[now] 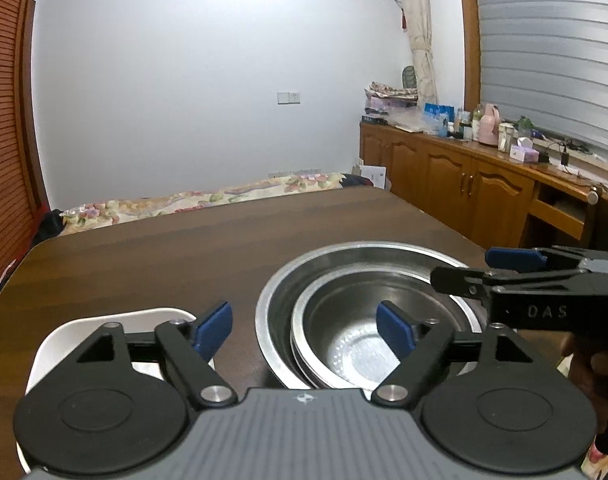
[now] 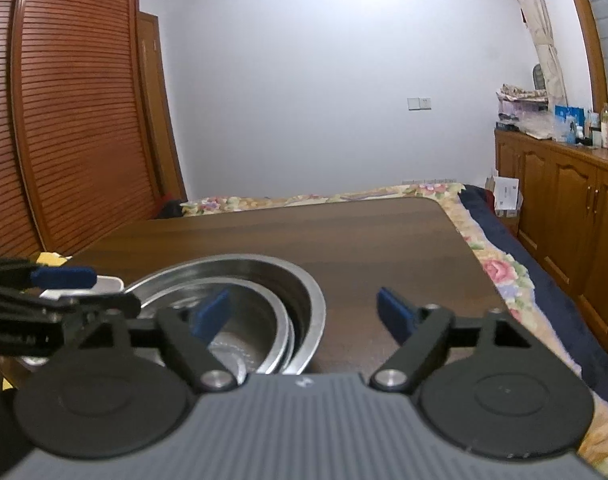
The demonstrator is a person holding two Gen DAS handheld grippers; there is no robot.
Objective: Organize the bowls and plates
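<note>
Two round steel bowls [image 1: 368, 320] sit nested on the dark wooden table [image 1: 163, 256] beside a white plate [image 1: 67, 336], saving space, while the left gripper [image 1: 304, 330] and right gripper [image 2: 304, 314] hover spread, holding nothing.

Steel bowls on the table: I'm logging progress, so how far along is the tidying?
Done: smaller steel bowls sit nested in the large steel bowl. In hand: nothing; the left gripper and right gripper are both open and empty. Left: the white dish lies apart, beside the stack.
</note>
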